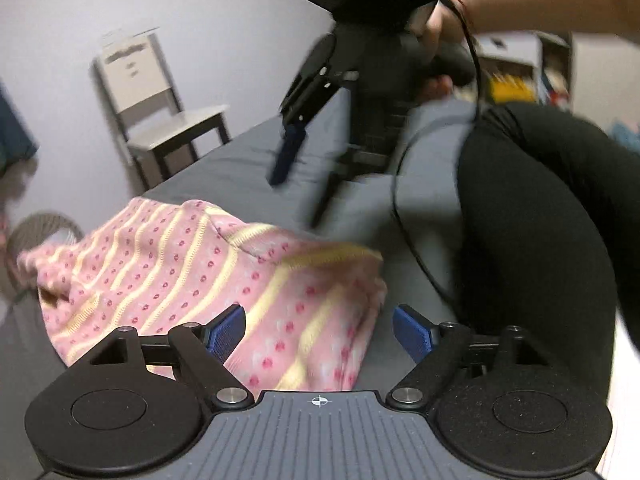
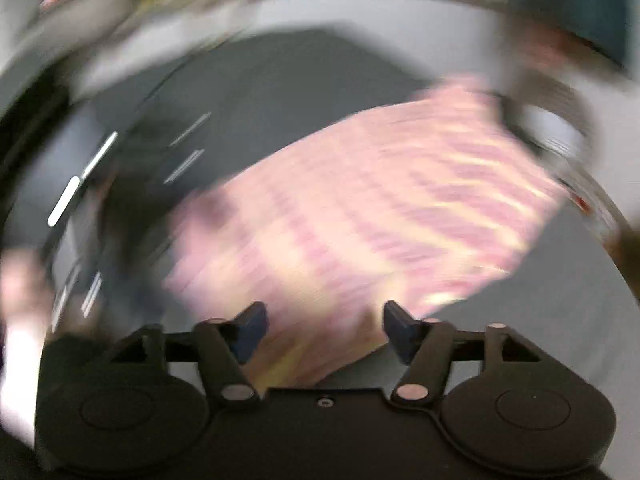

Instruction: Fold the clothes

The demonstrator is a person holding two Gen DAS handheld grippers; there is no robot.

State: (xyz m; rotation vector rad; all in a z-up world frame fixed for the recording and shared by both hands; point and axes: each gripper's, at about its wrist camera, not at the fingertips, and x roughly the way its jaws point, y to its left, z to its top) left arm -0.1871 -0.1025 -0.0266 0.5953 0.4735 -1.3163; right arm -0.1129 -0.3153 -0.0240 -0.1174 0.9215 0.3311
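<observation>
On the grey bed [image 1: 224, 168], a pink garment [image 1: 208, 272] with yellow stripes and red dots lies loosely bunched, just ahead of the left tongs [image 1: 319, 332], whose blue pads stand wide apart and grip nothing. Beyond it, the right tongs [image 1: 304, 168] hang above the sheet in a person's hand [image 1: 440, 24], beside a black-clad leg [image 1: 540, 220]; a chair [image 1: 160, 112] stands by the wall. From the right wrist, heavily blurred, those tongs [image 2: 324, 328] are likewise spread and empty, with the garment [image 2: 360, 208] lying before them.
</observation>
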